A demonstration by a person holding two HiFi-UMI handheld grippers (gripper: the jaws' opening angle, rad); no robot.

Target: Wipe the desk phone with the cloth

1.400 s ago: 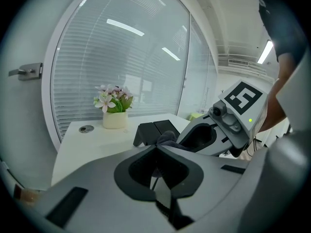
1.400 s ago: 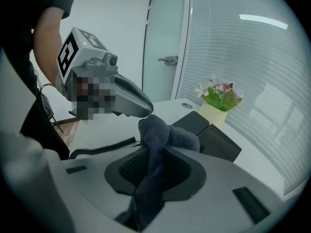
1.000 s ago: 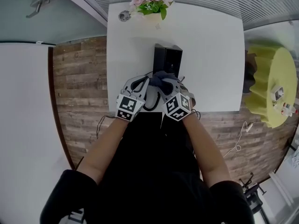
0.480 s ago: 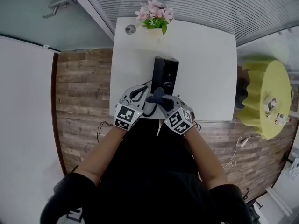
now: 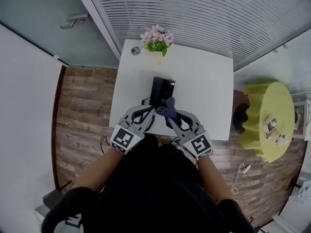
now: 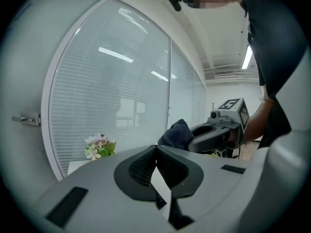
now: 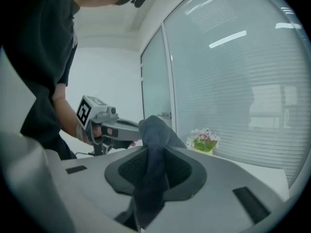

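The black desk phone (image 5: 161, 89) lies on the white table (image 5: 204, 96), ahead of both grippers. My right gripper (image 5: 168, 116) is shut on a dark blue cloth (image 5: 169, 109), which bunches up above its jaws by the phone's near right corner. In the right gripper view the cloth (image 7: 153, 144) hangs down between the pads, and neither gripper view shows the phone. My left gripper (image 5: 149, 110) sits close on the left, jaws shut with nothing held (image 6: 156, 152). The left gripper view shows the cloth (image 6: 176, 132) at the right gripper's tip.
A pot of pink flowers (image 5: 155, 37) and a small round object (image 5: 136, 50) stand at the table's far edge, before a blind-covered glass wall. A round yellow-green table (image 5: 269, 118) with small items stands to the right. Wood floor runs along the left.
Both grippers have drawn back and up from the phone's near end, their handles spreading apart. The cloth has come up with the right gripper. The head view now takes in more of the room.
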